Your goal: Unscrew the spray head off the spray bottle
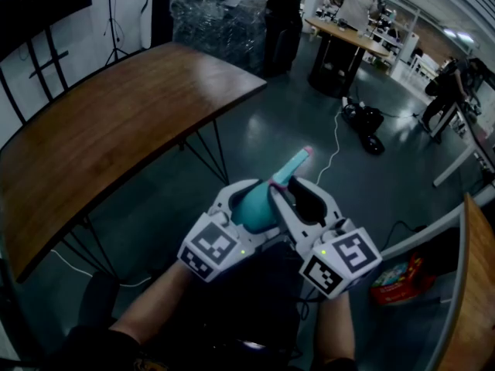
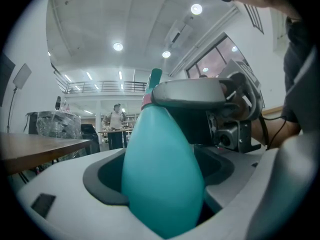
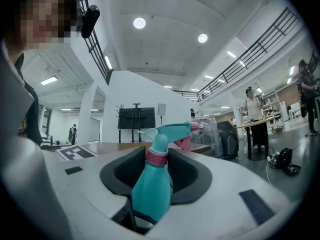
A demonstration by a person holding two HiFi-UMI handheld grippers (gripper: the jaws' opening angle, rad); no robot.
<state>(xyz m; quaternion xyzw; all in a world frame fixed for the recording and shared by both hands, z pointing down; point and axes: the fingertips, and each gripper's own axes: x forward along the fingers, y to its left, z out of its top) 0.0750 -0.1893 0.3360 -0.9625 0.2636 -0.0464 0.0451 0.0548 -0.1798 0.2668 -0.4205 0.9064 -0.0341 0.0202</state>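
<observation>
A teal spray bottle (image 1: pixel 254 207) with a pink collar (image 3: pixel 157 157) and a teal spray head (image 1: pixel 292 166) is held in the air in front of the person. My left gripper (image 1: pixel 241 213) is shut on the bottle's wide body (image 2: pixel 160 174), which fills the space between its jaws. My right gripper (image 1: pixel 298 198) comes in from the right at the bottle's top. In the right gripper view the neck and collar stand between its dark pads (image 3: pixel 187 171) with room on both sides, so it is open. The nozzle (image 3: pixel 192 127) points away to the right.
A long curved wooden table (image 1: pixel 116 130) runs along the left. Another wooden tabletop edge (image 1: pixel 479 284) is at the right, with a red bag (image 1: pixel 398 280) on the floor beside it. A wrapped pallet (image 1: pixel 220 14), floor cables (image 1: pixel 332 149) and a person at a far table (image 1: pixel 360 2) lie ahead.
</observation>
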